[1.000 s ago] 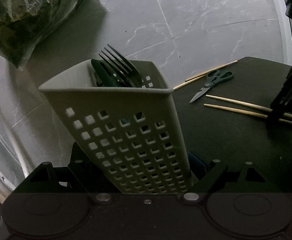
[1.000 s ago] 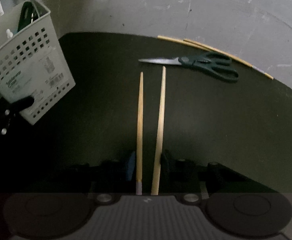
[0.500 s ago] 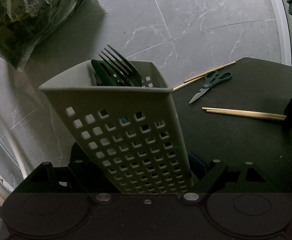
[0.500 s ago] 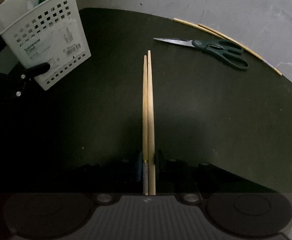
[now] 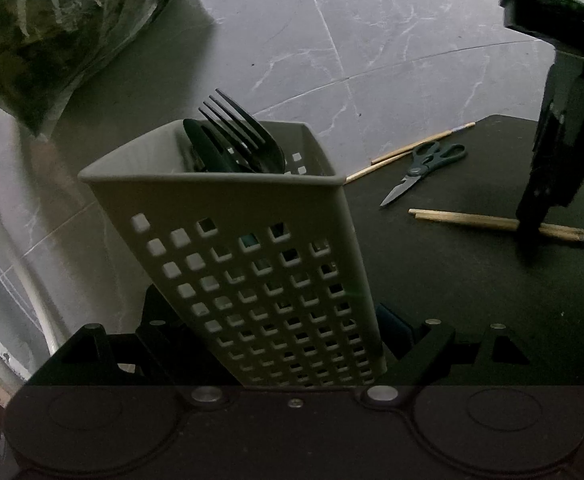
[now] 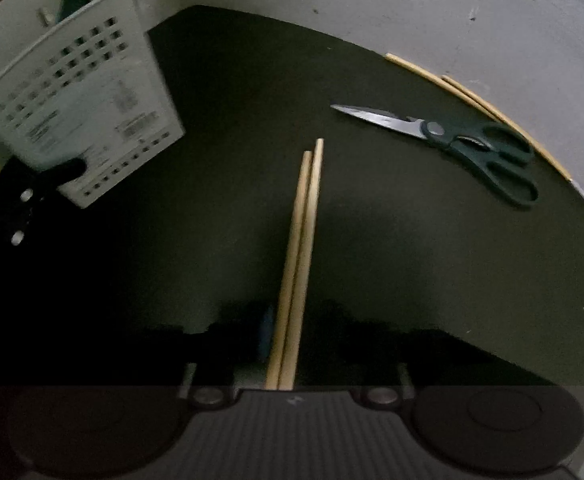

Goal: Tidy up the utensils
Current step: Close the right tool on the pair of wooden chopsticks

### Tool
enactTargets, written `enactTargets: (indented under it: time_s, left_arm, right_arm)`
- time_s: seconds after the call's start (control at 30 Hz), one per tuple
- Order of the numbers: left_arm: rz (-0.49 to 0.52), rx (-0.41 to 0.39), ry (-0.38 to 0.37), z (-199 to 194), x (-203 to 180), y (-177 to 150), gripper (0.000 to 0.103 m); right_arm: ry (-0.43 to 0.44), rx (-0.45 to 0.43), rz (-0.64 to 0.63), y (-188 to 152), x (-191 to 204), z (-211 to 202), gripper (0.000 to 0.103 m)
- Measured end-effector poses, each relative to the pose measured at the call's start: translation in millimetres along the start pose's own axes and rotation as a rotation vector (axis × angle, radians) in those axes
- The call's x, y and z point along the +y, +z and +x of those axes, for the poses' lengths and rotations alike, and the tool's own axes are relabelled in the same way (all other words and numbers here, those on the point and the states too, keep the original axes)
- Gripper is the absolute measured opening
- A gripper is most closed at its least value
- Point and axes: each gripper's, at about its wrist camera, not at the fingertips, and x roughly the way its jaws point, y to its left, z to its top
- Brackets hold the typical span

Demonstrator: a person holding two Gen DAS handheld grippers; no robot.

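The pair of chopsticks point(image 6: 298, 248) runs up the lower centre of the right wrist view, thick ends pinched in the right gripper point(image 6: 282, 344), whose jaws have just been closing on them. They look light, stiff and smooth, so the pair could scissor or slip. The left gripper point(image 5: 292, 344) clamps the perforated caddy point(image 5: 252, 248), tilted, forks inside. Scissors point(image 6: 460, 144) and two more chopsticks point(image 6: 472, 100) lie on the dark worktop point(image 6: 232, 120), upper right.

1. Both views are dim; the dark mat point(image 6: 372, 240) swallows detail.
2. Right view shows motion blur, strongest on the basket point(image 6: 76, 112) at ten o'clock.
3. Fisheye bending and black corners ring the edges.
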Motion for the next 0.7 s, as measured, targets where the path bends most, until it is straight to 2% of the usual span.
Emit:
enactTargets:
  time_s: [0.37, 0.53, 0.7]
  left_arm:
    - [-0.012, -0.001, 0.008, 0, -1, -1, 0.088]
    - [-0.016, -0.003, 0.008, -1, -1, -1, 0.087]
    - [-0.021, -0.006, 0.004, -1, 1, -2, 0.087]
  right_arm:
    - [0.001, 0.124, 0.016, 20, -3, 9, 0.016]
    - [-0.008, 0.133, 0.056, 22, -4, 9, 0.015]
    - [-0.019, 0.070, 0.082, 13, -4, 4, 0.012]
